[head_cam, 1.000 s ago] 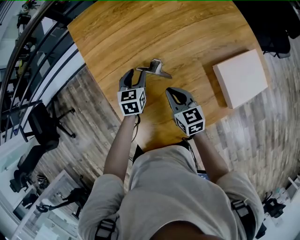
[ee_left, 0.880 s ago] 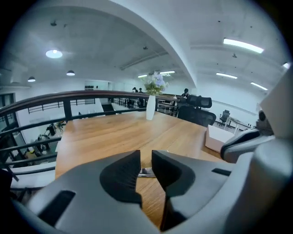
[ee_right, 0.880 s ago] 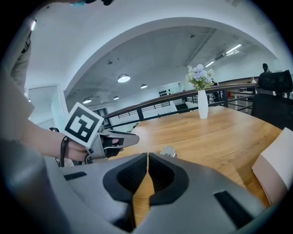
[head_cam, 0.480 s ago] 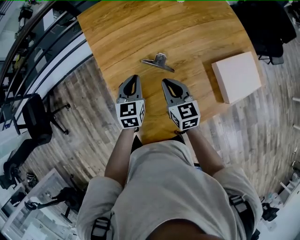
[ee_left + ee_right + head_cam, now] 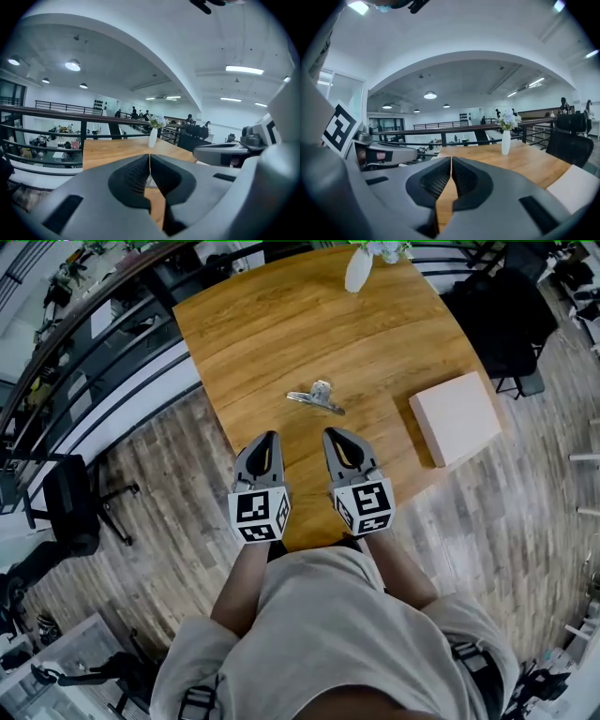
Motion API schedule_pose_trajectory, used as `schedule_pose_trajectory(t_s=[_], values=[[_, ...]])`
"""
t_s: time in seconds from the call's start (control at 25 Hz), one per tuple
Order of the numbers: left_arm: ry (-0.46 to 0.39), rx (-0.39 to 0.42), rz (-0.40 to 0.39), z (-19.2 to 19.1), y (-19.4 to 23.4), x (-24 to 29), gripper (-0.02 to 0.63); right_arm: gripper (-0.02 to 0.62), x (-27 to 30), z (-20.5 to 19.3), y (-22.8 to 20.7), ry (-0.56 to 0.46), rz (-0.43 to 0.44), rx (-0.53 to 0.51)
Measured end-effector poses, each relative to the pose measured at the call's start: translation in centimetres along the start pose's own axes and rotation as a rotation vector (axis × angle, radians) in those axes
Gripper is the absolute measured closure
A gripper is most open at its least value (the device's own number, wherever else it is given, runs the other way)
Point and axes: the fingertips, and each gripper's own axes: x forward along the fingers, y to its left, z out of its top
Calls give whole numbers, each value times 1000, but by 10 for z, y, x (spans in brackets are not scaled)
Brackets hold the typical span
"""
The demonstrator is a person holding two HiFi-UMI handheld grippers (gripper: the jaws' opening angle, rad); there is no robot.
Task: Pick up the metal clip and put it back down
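The metal clip (image 5: 317, 397) lies on the wooden table (image 5: 375, 343), a little beyond both grippers and touched by neither. My left gripper (image 5: 267, 439) hovers near the table's near edge, shut with nothing between its jaws. Beside it, my right gripper (image 5: 333, 436) is also shut and empty. In the left gripper view the left gripper (image 5: 149, 161) shows its pads pressed together, with a sliver of the clip (image 5: 151, 182) behind them. The right gripper (image 5: 451, 164) in its own view has its pads together over bare wood.
A pale pink flat box (image 5: 457, 416) lies at the table's right edge. A white vase with flowers (image 5: 360, 268) stands at the far edge. A black chair (image 5: 502, 310) is beyond the right corner, and a railing (image 5: 103, 343) runs along the left.
The left gripper let go of the clip, drew back toward me and closed. The clip now rests on the table. The right gripper also drew back and stayed shut.
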Motion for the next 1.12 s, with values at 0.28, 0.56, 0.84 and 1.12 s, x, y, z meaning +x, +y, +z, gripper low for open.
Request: schedule_pose_trajectory(t_s=[0.28, 0.56, 0.84, 1.12], values=[[-131, 42, -46, 62, -7, -39, 578, 563, -42, 71, 6, -164, -117, -73], [-215, 72, -75, 96, -13, -70, 578, 563, -99, 112, -12, -256, -250, -120], [-234, 90, -144, 103, -33, -79, 578, 567, -127, 115, -13, -275, -283, -120], [-278, 113, -153, 112, -41, -90, 578, 568, -133, 119, -4, -293, -290, -133]])
